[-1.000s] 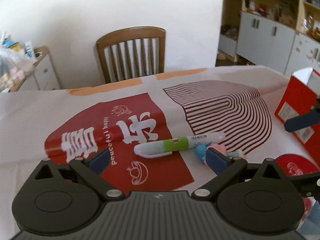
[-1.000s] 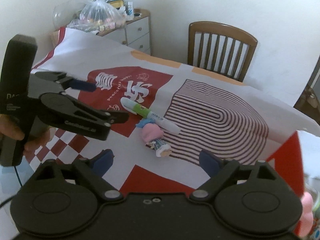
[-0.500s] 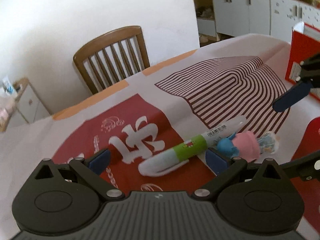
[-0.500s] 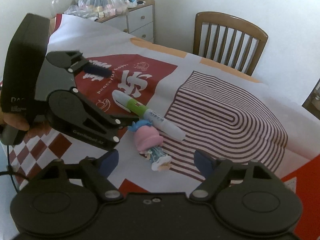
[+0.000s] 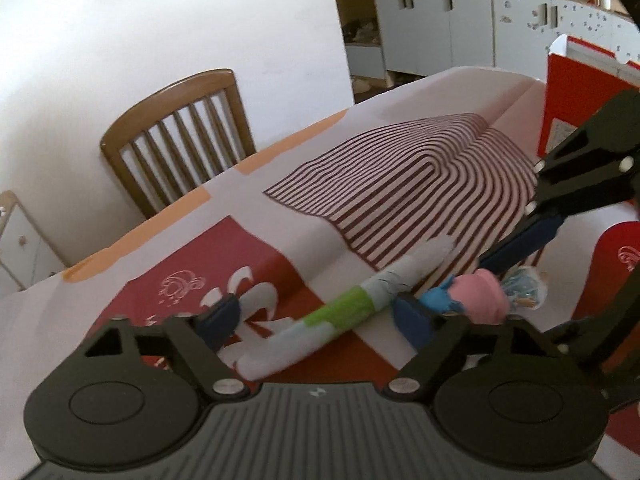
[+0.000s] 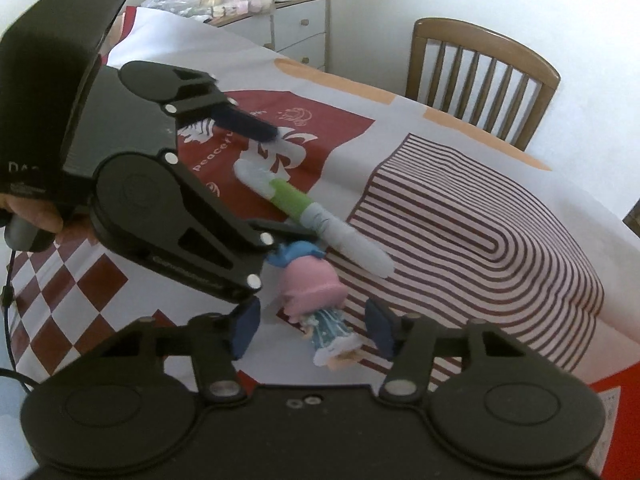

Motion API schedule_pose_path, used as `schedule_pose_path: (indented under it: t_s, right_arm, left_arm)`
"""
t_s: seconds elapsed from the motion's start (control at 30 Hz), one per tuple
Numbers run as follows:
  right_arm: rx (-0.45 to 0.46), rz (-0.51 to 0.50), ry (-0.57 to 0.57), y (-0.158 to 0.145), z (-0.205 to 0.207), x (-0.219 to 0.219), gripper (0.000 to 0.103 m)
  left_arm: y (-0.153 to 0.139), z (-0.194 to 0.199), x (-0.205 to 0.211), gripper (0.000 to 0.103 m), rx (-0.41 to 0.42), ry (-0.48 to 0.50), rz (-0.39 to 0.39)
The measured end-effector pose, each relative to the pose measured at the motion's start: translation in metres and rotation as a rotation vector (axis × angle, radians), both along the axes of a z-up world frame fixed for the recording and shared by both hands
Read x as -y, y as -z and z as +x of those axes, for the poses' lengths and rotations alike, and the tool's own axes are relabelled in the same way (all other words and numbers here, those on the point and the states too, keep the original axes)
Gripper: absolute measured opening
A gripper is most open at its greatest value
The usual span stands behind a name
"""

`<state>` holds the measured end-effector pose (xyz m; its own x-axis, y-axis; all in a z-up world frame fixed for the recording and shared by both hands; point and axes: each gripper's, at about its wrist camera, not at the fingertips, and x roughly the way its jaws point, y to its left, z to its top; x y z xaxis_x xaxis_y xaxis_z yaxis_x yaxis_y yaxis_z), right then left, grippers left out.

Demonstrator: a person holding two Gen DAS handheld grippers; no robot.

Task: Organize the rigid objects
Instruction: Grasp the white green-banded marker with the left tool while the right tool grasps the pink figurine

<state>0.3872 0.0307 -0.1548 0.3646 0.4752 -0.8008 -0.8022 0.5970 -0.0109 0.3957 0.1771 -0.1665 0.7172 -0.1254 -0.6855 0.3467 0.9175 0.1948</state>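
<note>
A white marker with a green band [image 5: 344, 307] [image 6: 308, 212] lies on the patterned tablecloth. A small figurine with a pink hat and blue dress [image 5: 484, 294] [image 6: 316, 296] lies right beside it. My left gripper [image 5: 316, 320] is open with the marker between its fingers, low over the cloth. My right gripper [image 6: 312, 326] is open with the figurine between its fingers. Each gripper shows in the other's view: the right one [image 5: 532, 236] and the left one [image 6: 256, 184].
A red open box [image 5: 580, 92] stands at the table's right side. A wooden chair [image 5: 180, 132] [image 6: 480, 76] stands behind the table. A white drawer unit with bags on top [image 6: 280, 20] stands at the far left.
Both grippers have moved in and down. The left one now straddles the marker and the right one now straddles the figurine. The objects have not moved.
</note>
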Motion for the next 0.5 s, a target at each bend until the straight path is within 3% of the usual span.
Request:
schedule_pose_path:
  t_s: [0.23,0.37,0.5]
  right_arm:
    - [0.012,0.016,-0.014,0.002,0.002,-0.005,0.048]
    - [0.017,0.018,-0.004,0.001,0.003,-0.004,0.037]
    - [0.016,0.014,0.005,0.000,0.000,0.000,0.036]
  left_arm:
    - [-0.003,-0.002,0.006,0.039,-0.045,0.044,-0.048]
    - [-0.004,-0.005,0.009,0.033,-0.065,0.036,-0.049]
    - [-0.005,-0.012,0.009,0.027,-0.088,-0.010,-0.091]
